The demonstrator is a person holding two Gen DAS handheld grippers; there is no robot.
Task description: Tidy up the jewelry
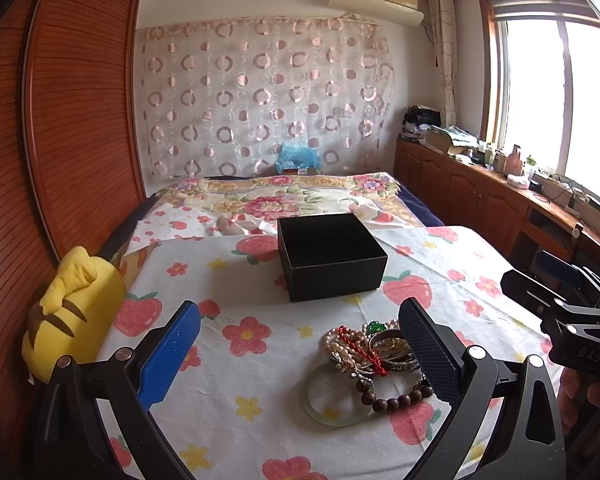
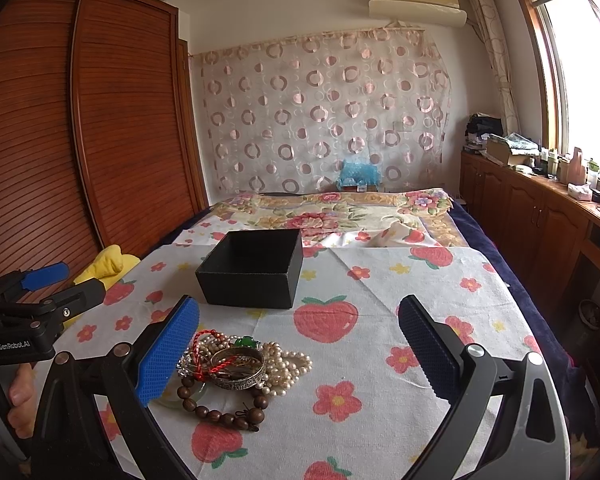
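Observation:
A heap of jewelry (image 1: 370,354) lies on the strawberry-print cloth (image 1: 260,360): pearl strands, a silver bangle (image 2: 238,366), a brown bead bracelet (image 2: 224,410), a pale green jade bangle (image 1: 336,398) and a red cord. An open, empty black box (image 1: 328,256) stands behind it, also in the right wrist view (image 2: 254,268). My left gripper (image 1: 300,344) is open, its right finger beside the heap. My right gripper (image 2: 298,344) is open, its left finger touching the heap's left side. Each gripper also shows in the other's view.
A yellow plush toy (image 1: 74,316) lies at the cloth's left edge beside a wooden wardrobe (image 1: 60,120). A floral blanket (image 1: 284,200) covers the bed behind the box. A cluttered wooden cabinet (image 1: 500,192) runs under the window on the right.

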